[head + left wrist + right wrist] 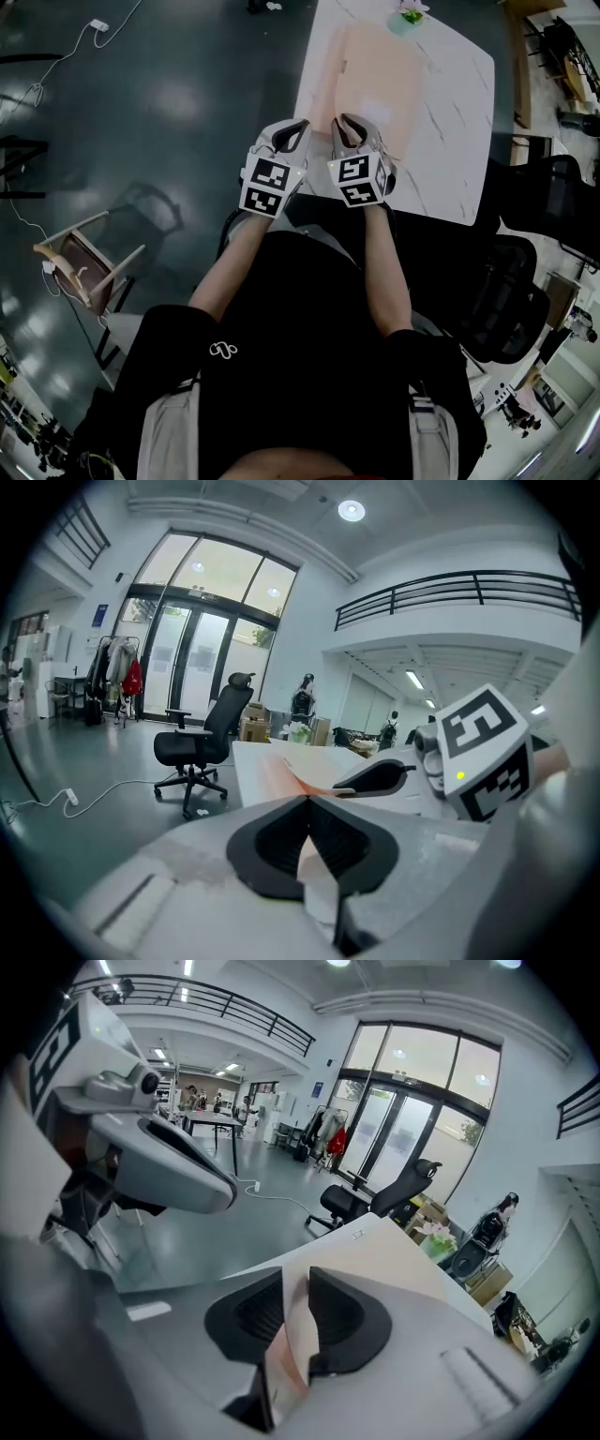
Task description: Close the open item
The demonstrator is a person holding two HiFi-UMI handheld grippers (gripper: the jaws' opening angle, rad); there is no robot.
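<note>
The left gripper [309, 808] was clamped on the near edge of the pink folder [375, 75], while the right gripper [296, 1297] had its jaws slightly apart around that same edge, seemingly not pinching it. The folder lay on the white table [450, 141] directly ahead of both grippers, its long axis running away from the person, the right gripper nearer its middle. No writing was legible
</note>
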